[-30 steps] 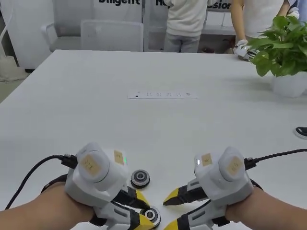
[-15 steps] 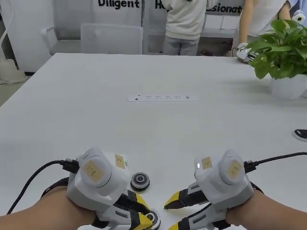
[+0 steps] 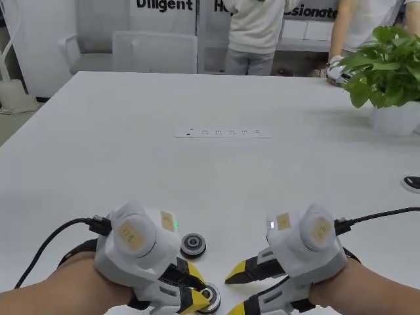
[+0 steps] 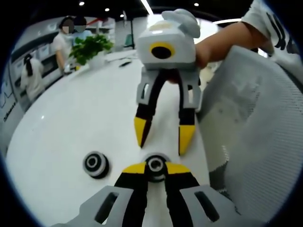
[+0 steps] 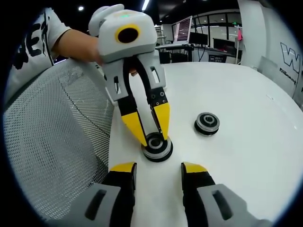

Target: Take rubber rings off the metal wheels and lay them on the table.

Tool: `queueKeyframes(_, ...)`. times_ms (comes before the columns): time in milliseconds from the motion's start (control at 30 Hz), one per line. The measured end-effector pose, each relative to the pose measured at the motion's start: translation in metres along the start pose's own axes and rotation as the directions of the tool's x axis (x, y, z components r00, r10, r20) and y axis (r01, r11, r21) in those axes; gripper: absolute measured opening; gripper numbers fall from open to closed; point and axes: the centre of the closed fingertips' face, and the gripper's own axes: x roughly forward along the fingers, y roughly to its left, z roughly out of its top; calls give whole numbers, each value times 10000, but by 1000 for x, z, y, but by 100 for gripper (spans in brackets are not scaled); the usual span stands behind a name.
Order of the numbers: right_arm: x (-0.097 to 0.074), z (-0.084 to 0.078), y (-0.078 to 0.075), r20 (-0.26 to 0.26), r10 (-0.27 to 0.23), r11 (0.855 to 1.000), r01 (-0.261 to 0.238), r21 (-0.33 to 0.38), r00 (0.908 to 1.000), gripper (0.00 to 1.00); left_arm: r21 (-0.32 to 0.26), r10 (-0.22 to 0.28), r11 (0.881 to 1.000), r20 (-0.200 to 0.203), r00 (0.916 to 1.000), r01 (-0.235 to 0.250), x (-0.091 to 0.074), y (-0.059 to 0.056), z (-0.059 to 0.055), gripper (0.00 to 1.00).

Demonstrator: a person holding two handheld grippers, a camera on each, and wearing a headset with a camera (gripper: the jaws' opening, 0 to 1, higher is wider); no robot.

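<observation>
Metal wheel with a black rubber ring [image 5: 157, 147]: we find it resting on the white table [image 3: 216, 177], with the left gripper [image 5: 155, 137] closed narrowly on it from above and the ring not yet off. The right gripper [image 5: 158, 169] stands just beside that wheel, jaws parted wide, holding nothing. A second ringed wheel [image 5: 207, 123] lies near that wheel, untouched. We judge the first removal to be in hand; next, the right jaws should pinch the ring's edge and peel while the left steadies

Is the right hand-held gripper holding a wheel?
No, the right hand-held gripper is open and empty; the left hand-held gripper pinches the wheel.
</observation>
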Motion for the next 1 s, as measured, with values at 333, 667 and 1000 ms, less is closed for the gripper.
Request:
queueKeyframes(333,2,3,1,47,75,10000,-75,-32,10000,33,-19,68,10000,-44,10000,-69,0,1,-1,14)
queueKeyframes(667,5,7,0,327,137,9997,-143,172,9994,30,-44,82,10000,6,10000,-82,0,1,-1,14)
queueKeyframes(1000,9,10,3,529,261,9992,-276,293,9983,27,-6,103,9999,-7,9999,-103,1,1,-1,14)
